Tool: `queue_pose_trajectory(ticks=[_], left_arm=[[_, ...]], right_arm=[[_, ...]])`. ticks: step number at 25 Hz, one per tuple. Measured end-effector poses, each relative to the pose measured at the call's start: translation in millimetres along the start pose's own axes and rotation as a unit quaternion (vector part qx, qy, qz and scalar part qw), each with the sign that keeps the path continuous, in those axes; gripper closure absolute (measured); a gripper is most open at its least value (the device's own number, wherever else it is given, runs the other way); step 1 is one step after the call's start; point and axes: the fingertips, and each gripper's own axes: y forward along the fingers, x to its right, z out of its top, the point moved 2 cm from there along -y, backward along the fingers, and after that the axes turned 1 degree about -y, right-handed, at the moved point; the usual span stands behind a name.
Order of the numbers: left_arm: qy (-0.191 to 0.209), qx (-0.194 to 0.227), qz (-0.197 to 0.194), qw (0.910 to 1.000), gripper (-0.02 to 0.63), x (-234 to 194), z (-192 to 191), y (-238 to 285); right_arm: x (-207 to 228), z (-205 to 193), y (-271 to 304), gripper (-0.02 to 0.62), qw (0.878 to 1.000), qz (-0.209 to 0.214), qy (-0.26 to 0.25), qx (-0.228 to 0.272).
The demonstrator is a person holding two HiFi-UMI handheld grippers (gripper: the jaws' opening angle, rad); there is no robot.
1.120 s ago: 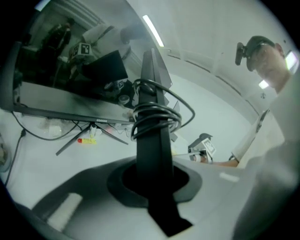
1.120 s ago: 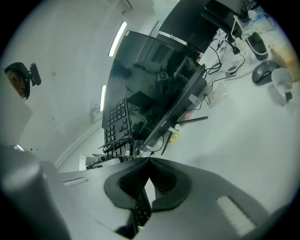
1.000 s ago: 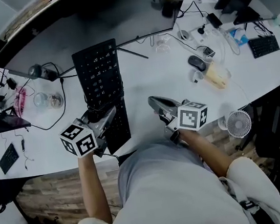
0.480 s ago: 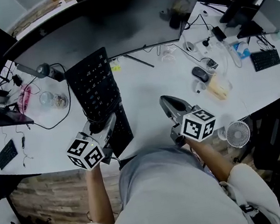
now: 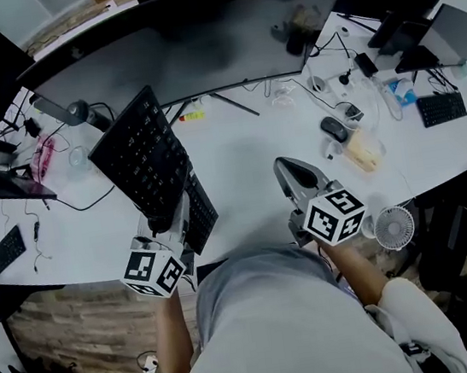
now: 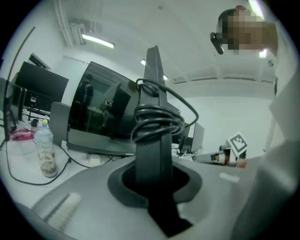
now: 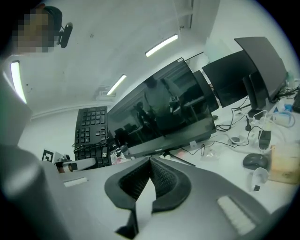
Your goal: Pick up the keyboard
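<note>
Raised since earlier, keyboard (image 5: 140, 164) is clamped in left tongs (image 5: 180, 223); right tongs (image 5: 290, 173) are clenched empty. Its far end should be steadied.

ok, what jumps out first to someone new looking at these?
The black keyboard stands out: it is clamped in the left gripper and tilted up above the white desk, with its cable coiled round it. Behind it, a wide curved monitor spans the desk's back. The right gripper is shut and empty nearby.
</note>
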Motion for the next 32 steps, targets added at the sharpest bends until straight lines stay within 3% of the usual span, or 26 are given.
queue_pose_trajectory(ticks=[6, 13, 24, 32], left_arm=[[-0.001, 0.024, 0.031, 0.9992, 0.606, 3.0, -3.2, -15.6], [0.007, 0.073, 0.101, 0.9922, 0.606, -5.6, 2.1, -32.8], [0.029, 0.118, 0.131, 0.9839, 0.606, 8.6, 16.2, -42.9], [0.027, 0.114, 0.134, 0.9841, 0.606, 17.2, 17.5, -44.2]], right_arm=[[-2.3, 1.4, -12.9, 0.598, 0.998, -0.033, -0.052, 0.010], [-5.0, 9.1, -20.0, 0.598, 0.992, -0.042, -0.119, 0.021], [14.6, 27.1, -41.4, 0.598, 0.990, -0.062, -0.125, 0.023], [13.6, 40.3, -48.1, 0.598, 0.989, -0.062, -0.132, 0.028]])
